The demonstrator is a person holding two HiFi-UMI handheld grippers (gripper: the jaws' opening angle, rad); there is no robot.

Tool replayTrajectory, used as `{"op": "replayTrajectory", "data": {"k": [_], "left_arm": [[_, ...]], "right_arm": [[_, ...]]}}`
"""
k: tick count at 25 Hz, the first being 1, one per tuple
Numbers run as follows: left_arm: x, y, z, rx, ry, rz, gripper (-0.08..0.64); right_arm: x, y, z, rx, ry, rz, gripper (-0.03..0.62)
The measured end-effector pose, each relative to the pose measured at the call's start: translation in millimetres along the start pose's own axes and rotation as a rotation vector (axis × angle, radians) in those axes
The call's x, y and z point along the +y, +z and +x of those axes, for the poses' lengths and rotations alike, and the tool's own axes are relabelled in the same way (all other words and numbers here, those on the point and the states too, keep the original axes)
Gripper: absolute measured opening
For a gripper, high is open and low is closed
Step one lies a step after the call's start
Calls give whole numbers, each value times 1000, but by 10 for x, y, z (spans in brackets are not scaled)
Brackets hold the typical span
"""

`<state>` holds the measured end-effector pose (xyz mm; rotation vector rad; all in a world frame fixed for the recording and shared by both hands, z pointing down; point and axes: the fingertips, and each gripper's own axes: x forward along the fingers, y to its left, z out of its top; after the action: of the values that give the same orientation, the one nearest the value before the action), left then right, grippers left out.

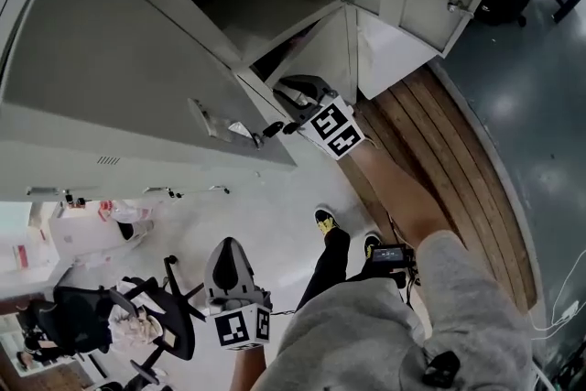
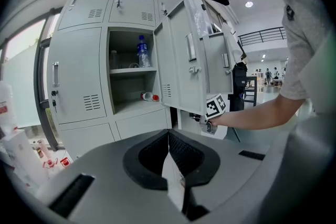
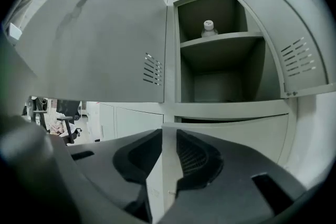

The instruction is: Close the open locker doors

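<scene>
A bank of grey lockers has an open compartment (image 3: pixel 220 68) with a bottle (image 3: pixel 209 28) on its shelf. Two upper doors stand swung out, one at the left (image 3: pixel 100 44) with a key in its handle and one at the right (image 3: pixel 286 39). My right gripper (image 3: pixel 164 162) is shut on the free edge of a lower open door (image 3: pixel 231 126) near its top corner. From the head view it (image 1: pixel 291 89) sits just under the big upper door (image 1: pixel 119 78). My left gripper (image 2: pixel 168 136) is shut and holds nothing. It hangs back from the lockers, low in the head view (image 1: pixel 229 244).
An office chair (image 1: pixel 137 316) stands at my left behind the left gripper. A curved wooden strip (image 1: pixel 449 169) runs along the floor at the right. My feet (image 1: pixel 325 220) are below the lockers. A second bottle (image 2: pixel 148 96) lies on the lower shelf.
</scene>
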<state>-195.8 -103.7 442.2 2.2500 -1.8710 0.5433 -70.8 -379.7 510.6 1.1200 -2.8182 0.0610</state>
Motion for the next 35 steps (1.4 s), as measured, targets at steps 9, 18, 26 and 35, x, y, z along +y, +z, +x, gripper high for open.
{"op": "replayTrajectory", "data": {"k": [9,18,26,35], "left_arm": [[129,65,201,0,30,57,11],[-654,270,539,-60,-111,152,11],[-1467,678,872,-158,-208,188,11],[-1430,601,832,-127,-187,182,12]], "right_arm": [[-157,-58,401,-32,-52,-23,60],[-290,-151,590,-31,-89,-11,51],[-340,-150,650,-43,-121,-14,49],[-314,-78,345,-40,-118,-15,49]]}}
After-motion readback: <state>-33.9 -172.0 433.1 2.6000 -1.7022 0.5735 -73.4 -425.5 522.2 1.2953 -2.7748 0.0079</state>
